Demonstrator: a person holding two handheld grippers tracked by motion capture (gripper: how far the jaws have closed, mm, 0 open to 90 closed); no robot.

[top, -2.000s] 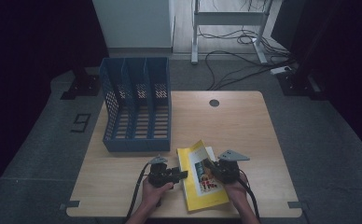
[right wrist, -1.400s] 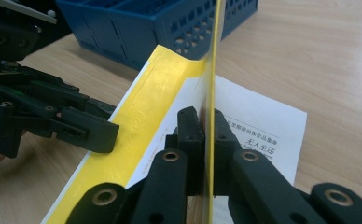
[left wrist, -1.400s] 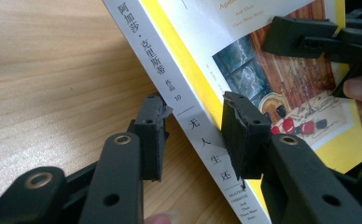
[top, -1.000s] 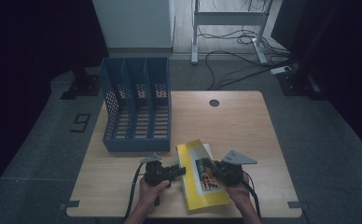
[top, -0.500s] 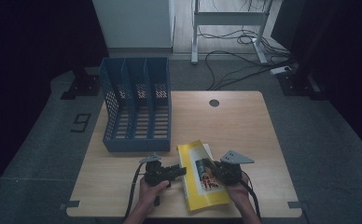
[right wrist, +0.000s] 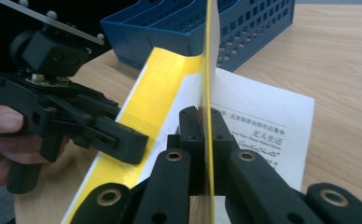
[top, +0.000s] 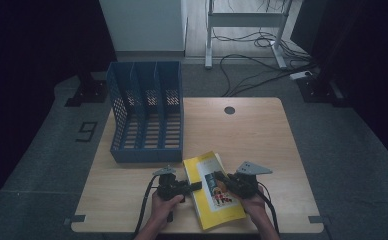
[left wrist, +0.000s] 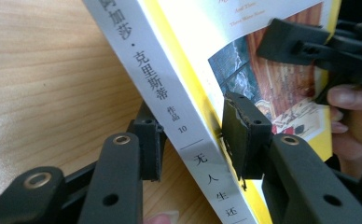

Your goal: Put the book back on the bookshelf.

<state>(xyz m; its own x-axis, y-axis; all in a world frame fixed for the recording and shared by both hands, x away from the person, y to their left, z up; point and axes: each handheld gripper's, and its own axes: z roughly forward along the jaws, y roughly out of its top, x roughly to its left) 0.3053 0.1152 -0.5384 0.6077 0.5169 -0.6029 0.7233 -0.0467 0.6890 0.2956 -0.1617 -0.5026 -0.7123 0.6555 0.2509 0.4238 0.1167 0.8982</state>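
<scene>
A yellow paperback book point(top: 202, 167) lies near the table's front edge. My left gripper point(top: 194, 186) reaches in from the left. Its jaws straddle the white spine point(left wrist: 170, 93), one pad under the book and one on the cover, and it is shut on the book. My right gripper point(right wrist: 206, 121) is shut on the thin front cover point(right wrist: 210, 56), holding it up on edge so the white title page point(right wrist: 258, 121) shows. In the high view the right gripper point(top: 217, 176) sits over the book's middle. The left gripper point(right wrist: 132, 140) grips the book's far edge in the right gripper view.
A blue file organizer point(top: 147, 115) with three slots stands at the back left of the wooden table point(top: 252, 135), close behind the book. A round cable hole point(top: 229, 110) is near the far edge. Cables trail from both grippers toward the person.
</scene>
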